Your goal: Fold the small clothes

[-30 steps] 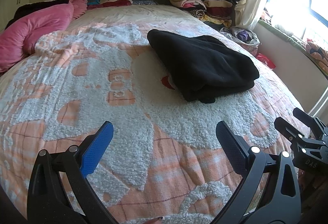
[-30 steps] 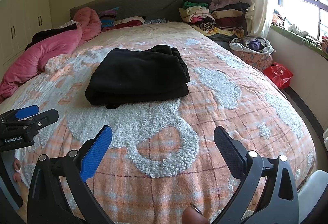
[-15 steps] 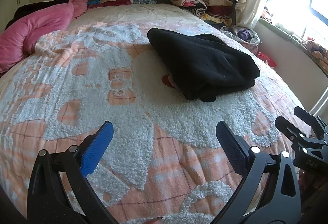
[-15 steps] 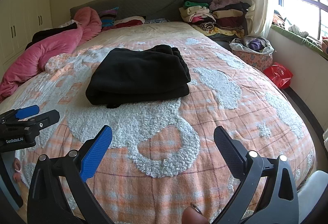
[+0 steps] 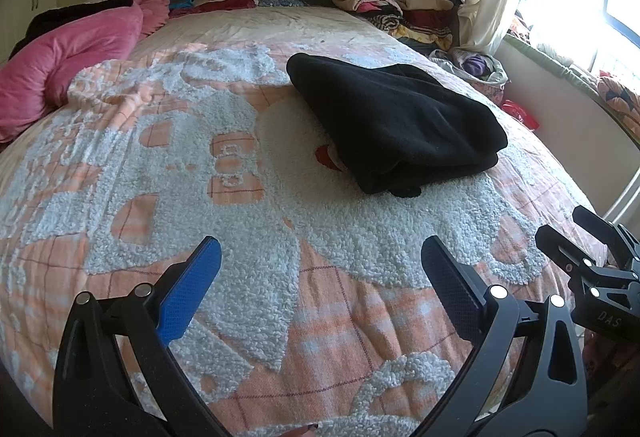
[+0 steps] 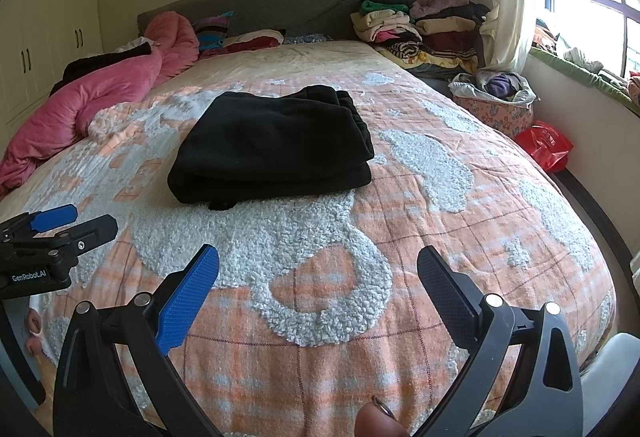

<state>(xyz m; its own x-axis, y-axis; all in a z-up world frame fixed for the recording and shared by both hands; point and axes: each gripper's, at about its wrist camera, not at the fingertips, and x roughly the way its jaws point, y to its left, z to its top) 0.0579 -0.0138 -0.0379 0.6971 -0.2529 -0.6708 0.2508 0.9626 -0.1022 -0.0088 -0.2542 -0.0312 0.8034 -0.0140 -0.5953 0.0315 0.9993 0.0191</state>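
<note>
One folded black garment, two open tools

Black plastic frames on the left gripper and right gripper, each with silver screws at the pivots. One finger padded in textured blue, the other in dark ribbed rubber. White lettering "GenRobot.AI" on the left tool's side, "DAS" on the right's. Ring on a fingertip.
</note>
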